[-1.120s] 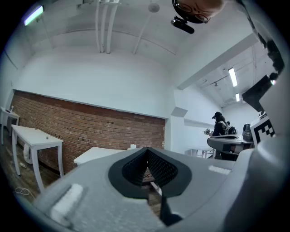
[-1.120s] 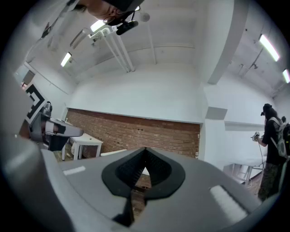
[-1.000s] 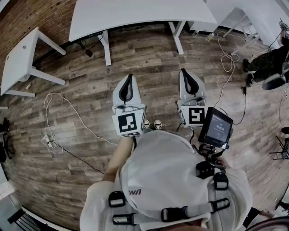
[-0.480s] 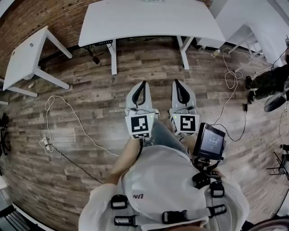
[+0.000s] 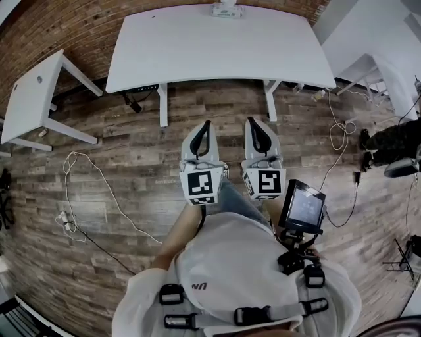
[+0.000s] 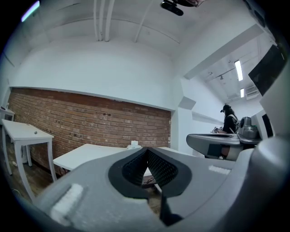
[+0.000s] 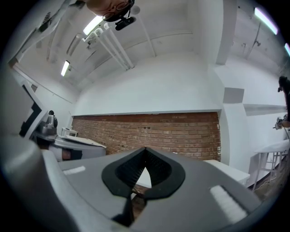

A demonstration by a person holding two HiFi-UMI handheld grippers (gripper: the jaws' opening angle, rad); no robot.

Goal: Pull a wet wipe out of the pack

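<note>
Zero pulled yet: held left claw (image 5: pixel 207 125) and right claw (image 5: pixel 252 122) pressed together, empty, above the floor (image 5: pixel 118 138), short of the bench (image 5: pixel 217 46), pack (image 5: pixel 225 10) untouched at its far edge.

Table (image 5: pixel 217 46) smooth and matt, wall (image 6: pixel 90 118) rough brick, floor (image 5: pixel 118 151) grainy wood planks

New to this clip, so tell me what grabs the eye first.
The big white table fills the top of the head view, a small pale pack at its far edge by the brick wall. Below it, over the wood floor, the left claw and right claw point side by side at the table, both shut and empty.
</note>
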